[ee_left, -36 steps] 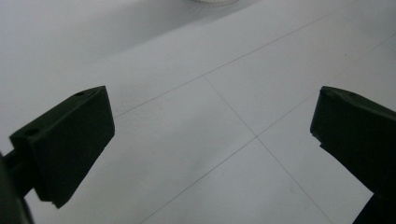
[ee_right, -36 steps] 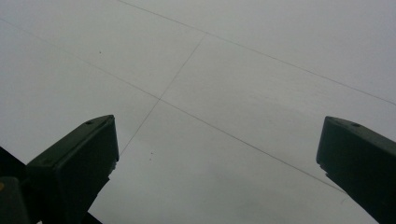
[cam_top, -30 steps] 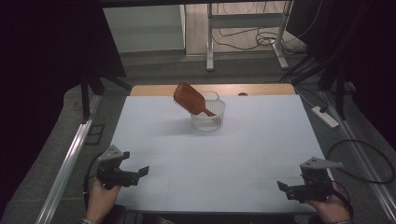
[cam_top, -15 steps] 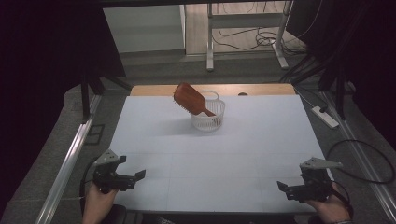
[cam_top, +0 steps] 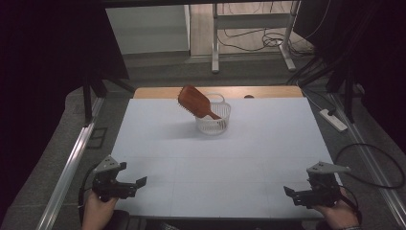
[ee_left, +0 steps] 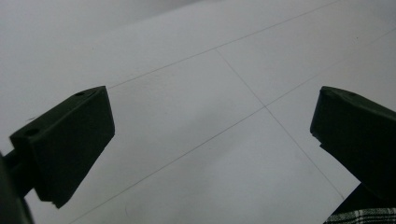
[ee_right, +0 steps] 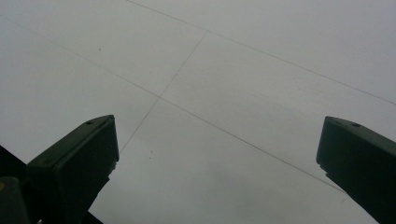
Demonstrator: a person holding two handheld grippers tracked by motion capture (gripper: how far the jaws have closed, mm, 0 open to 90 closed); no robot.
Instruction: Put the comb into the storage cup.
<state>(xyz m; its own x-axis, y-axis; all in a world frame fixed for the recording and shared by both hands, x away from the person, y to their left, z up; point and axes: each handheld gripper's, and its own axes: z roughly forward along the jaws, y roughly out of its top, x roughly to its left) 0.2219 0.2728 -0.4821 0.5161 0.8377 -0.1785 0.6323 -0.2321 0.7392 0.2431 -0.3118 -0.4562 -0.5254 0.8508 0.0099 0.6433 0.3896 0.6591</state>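
Note:
A brown wooden hairbrush (cam_top: 195, 102) leans handle-down in a small white mesh basket (cam_top: 213, 121) at the far middle of the white table (cam_top: 239, 153). My left gripper (cam_top: 141, 182) rests at the near left corner, held by a hand, jaws wide apart over bare table (ee_left: 210, 135). At the near right corner a hand holds my right gripper (cam_top: 286, 191), also open, with nothing between its jaws (ee_right: 215, 135). Both grippers are far from the basket.
A strip of wooden table edge (cam_top: 268, 91) shows behind the white sheet. A power strip (cam_top: 333, 120) lies off the table's right side, and cables (cam_top: 368, 163) trail over the floor there. Metal rails (cam_top: 67, 172) run along the left.
My left gripper has drifted slightly toward the near edge of the table. The right gripper, brush and basket have stayed put.

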